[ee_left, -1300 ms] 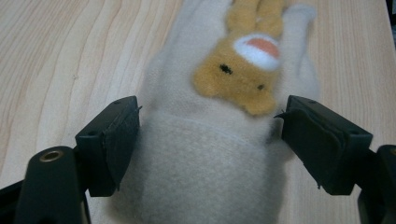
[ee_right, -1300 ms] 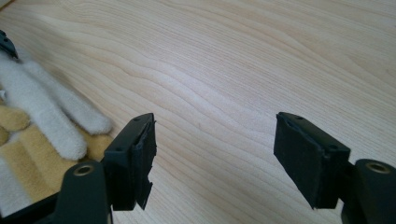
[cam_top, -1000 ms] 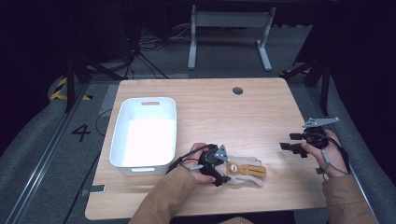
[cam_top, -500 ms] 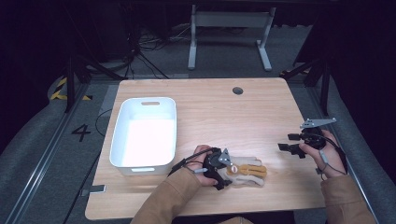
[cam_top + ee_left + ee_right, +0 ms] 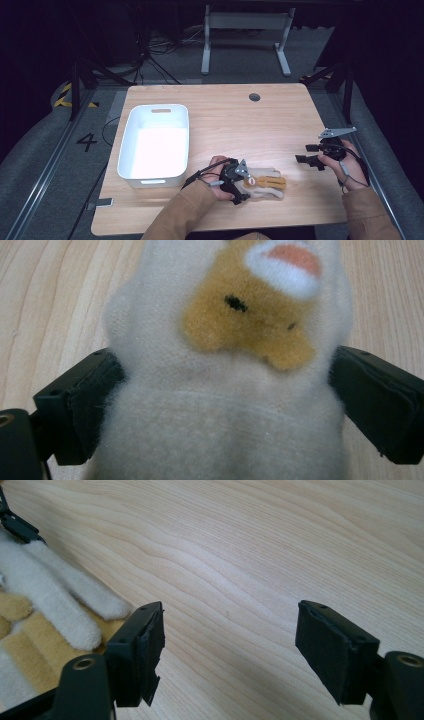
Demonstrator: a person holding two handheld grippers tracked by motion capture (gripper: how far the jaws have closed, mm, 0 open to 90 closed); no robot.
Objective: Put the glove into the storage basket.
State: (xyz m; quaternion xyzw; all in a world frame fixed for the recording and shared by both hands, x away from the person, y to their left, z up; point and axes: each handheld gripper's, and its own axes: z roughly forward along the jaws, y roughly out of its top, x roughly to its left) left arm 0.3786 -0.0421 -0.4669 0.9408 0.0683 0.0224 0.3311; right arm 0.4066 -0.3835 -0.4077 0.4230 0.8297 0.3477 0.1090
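Observation:
A fluffy cream glove with yellow-brown fingers and an animal face patch lies flat near the table's front edge. My left gripper is open at the glove's cuff end. In the left gripper view the glove spans the gap between the two black jaws, which stand wide on either side and touch its fuzz. My right gripper is open at the table's right side, apart from the glove. In the right gripper view my right gripper has bare wood between its jaws, and the glove's fingers lie at the left.
An empty white bin with handle cut-outs stands on the left half of the wooden table. A round cable port sits near the table's far edge. A desk frame stands on the floor beyond.
My left gripper has slid to the right, farther over the glove's cuff. The right gripper has drifted slightly back toward the right edge.

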